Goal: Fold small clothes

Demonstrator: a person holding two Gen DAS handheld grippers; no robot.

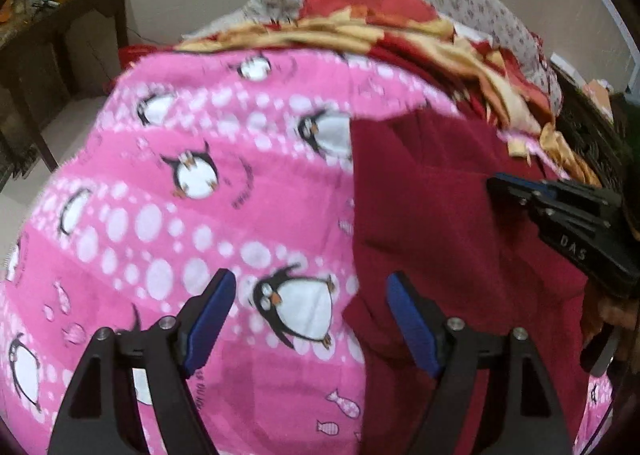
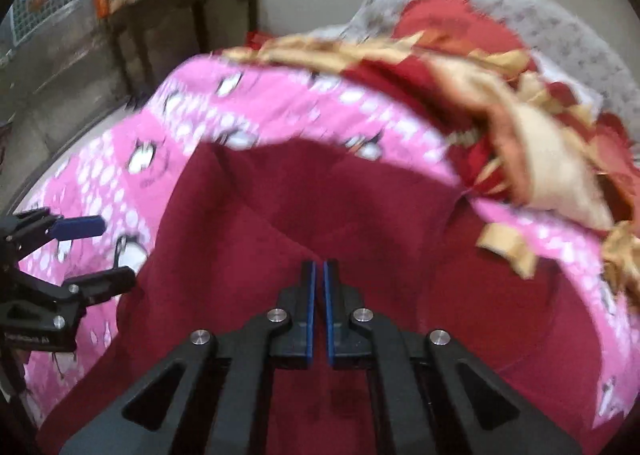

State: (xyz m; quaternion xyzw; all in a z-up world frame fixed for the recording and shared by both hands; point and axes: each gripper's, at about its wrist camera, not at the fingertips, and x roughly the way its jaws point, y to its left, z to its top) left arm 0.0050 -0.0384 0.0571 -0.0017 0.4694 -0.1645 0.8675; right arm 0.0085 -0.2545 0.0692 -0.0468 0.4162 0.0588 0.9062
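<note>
Your left tongs point(image 1: 310, 309) hang spread over the penguin blanket point(image 1: 180, 175), while your right tongs point(image 2: 319, 275) (pressed together, pinching nothing) hover above the maroon garment point(image 2: 320, 195).

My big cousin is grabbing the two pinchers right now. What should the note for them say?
Left gripper: open, hovering over the pink penguin blanket beside the near edge of the dark red cloth, holding nothing.
Right gripper: shut, above the dark red cloth; no fabric shows between its pads.
Things: the dark red cloth lies spread, a bit rumpled, on the pink penguin blanket. A red and gold fabric pile sits behind it.
Done: the cloth is laid out; I cannot tell if any fold is made.
Left: pinch an edge, fold it over, tidy it.
</note>
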